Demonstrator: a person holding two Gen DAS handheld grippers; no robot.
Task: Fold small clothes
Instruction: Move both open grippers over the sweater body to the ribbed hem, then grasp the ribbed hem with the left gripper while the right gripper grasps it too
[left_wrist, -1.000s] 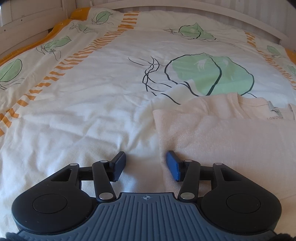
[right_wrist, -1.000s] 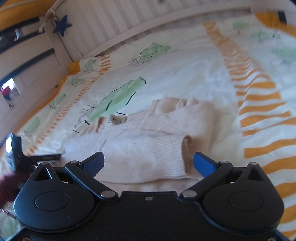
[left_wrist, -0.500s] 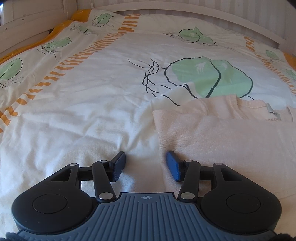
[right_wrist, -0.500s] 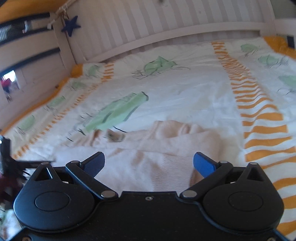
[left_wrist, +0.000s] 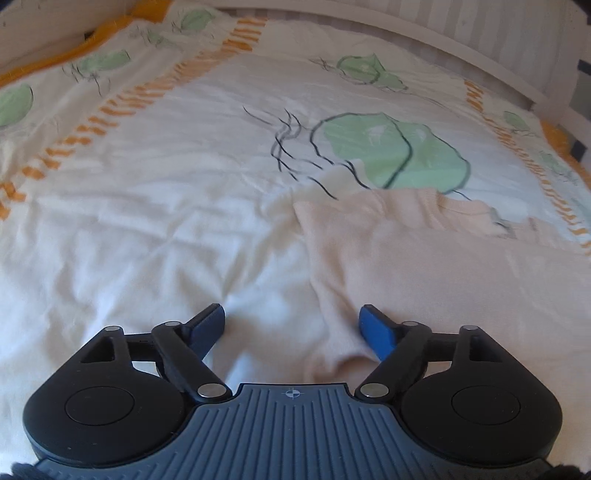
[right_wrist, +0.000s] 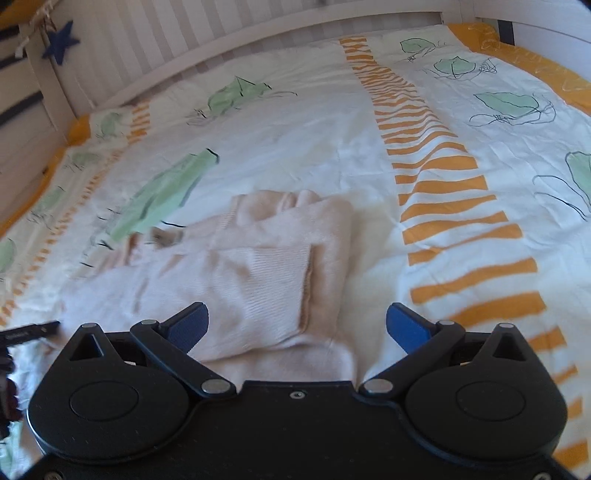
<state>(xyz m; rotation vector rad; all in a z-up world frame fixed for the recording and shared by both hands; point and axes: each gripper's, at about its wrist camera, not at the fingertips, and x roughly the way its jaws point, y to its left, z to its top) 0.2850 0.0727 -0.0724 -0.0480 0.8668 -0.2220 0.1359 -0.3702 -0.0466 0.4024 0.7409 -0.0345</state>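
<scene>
1. A pale pink knitted sweater (left_wrist: 424, 258) was seen lying partly folded on a bed, on a white duvet (left_wrist: 147, 206) printed with green leaves and orange stripes.
2. The left gripper (left_wrist: 291, 325) was held just above the sweater's near left edge; its jaws had just been opening and were seen spread apart, with the garment's edge and bare duvet below the gap and nothing pinched between the pads.
3. The right gripper (right_wrist: 295, 325) was seen with its jaws wide apart over the near end of the sweater, where a ribbed cuff (right_wrist: 266, 291) lay folded across the body; no fabric was gripped.
4. A white slatted bed frame (right_wrist: 155, 40) was seen behind the duvet, and a dark blue star (right_wrist: 61, 38) was hung on its post.
</scene>
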